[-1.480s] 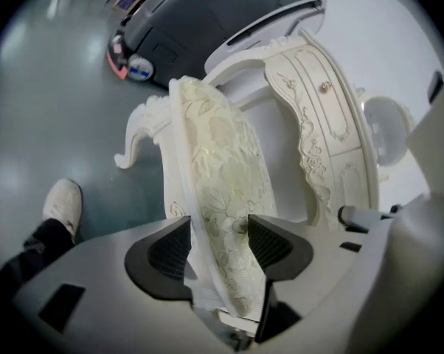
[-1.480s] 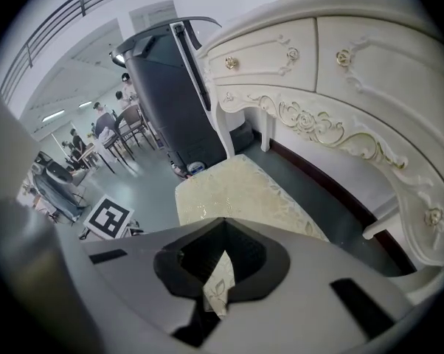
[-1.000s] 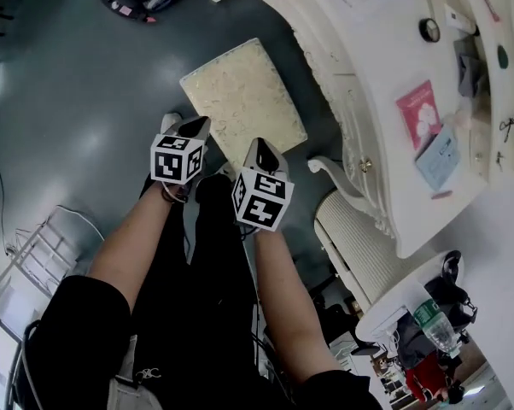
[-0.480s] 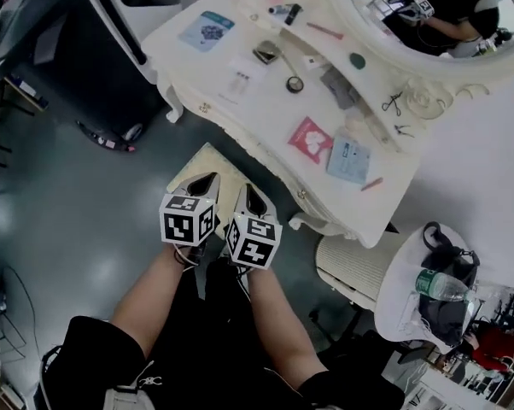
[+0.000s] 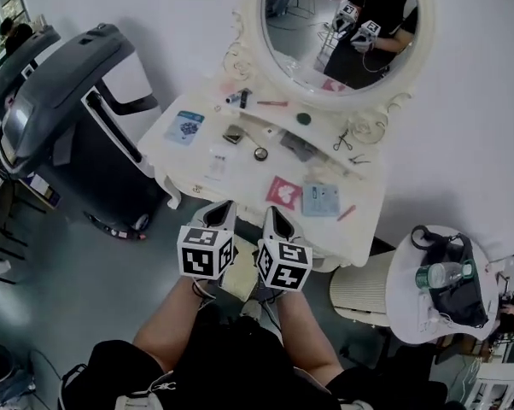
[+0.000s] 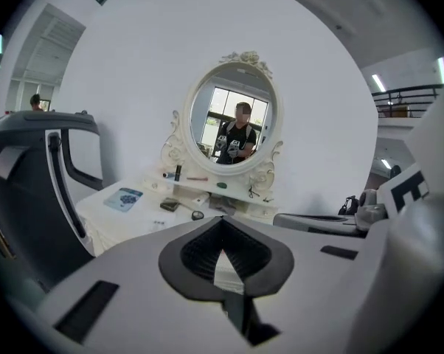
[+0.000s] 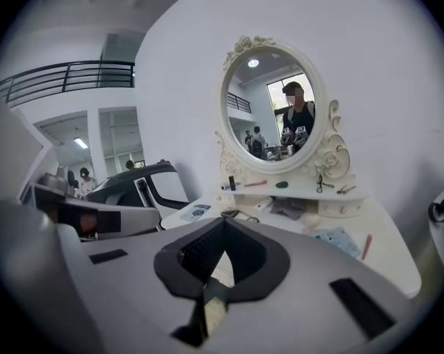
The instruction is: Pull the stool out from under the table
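Observation:
Only a slice of the cream cushioned stool (image 5: 241, 273) shows, on the floor between my two marker cubes, just in front of the white dressing table (image 5: 207, 128). My left gripper (image 5: 223, 205) and right gripper (image 5: 277, 211) are held up side by side over the table's front edge. Both are shut with nothing in them. In the left gripper view my left gripper (image 6: 222, 224) points at the table and its oval mirror (image 6: 234, 127), jaws together. The right gripper (image 7: 223, 224) faces the same way, also closed and empty.
A big grey machine (image 5: 65, 101) stands left of the table. At the right are a ribbed white bin (image 5: 361, 290) and a round white side table (image 5: 411, 310) with a dark bag and a bottle. Small toiletries, a pink card (image 5: 283, 191) and a blue card lie on the tabletop.
The head view has swung up from the floor and stool to the table and mirror. Both grippers stayed close together and now cover most of the stool.

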Demonstrator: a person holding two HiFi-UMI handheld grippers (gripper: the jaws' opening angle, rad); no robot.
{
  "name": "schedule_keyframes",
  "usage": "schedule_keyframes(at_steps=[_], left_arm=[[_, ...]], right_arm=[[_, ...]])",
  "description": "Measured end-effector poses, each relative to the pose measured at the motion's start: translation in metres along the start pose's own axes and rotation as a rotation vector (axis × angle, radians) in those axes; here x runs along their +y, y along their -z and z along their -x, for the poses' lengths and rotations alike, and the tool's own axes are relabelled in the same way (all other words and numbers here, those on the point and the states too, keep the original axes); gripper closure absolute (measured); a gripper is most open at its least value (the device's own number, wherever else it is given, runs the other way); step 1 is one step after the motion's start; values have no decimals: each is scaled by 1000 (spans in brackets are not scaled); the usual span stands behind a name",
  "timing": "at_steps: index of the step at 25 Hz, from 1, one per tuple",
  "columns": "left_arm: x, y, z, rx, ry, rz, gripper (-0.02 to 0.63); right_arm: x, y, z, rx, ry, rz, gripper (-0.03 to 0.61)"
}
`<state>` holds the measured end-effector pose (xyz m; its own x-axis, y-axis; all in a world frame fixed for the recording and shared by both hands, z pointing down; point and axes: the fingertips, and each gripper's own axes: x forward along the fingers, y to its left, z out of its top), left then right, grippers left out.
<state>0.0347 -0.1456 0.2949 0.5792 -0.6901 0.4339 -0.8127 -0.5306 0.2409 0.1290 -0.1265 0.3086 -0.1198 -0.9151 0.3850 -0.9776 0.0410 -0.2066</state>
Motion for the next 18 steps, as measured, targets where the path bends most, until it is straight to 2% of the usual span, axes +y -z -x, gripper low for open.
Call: schedule_keyframes(at_steps=[4,8,11,14,18], left_arm=[[-11,-32,-3,-52,29,-69,611],[-16,-57,-2,-87,69,-55,611],[-18,-74,3,-107,89,-69,611],[-17,-88,8,-135,87,-98,611],[-13,-93,10,-131,100,-92,611]], right_arm=[[2,-44,9,-79,10,20,572],[0,-82,21,-160,30,14,572],[-4,-100,31,-190,30,1,572],[-8,-114,36,-203,44,33,574],[-6,-125,40,-215,44,34,574]])
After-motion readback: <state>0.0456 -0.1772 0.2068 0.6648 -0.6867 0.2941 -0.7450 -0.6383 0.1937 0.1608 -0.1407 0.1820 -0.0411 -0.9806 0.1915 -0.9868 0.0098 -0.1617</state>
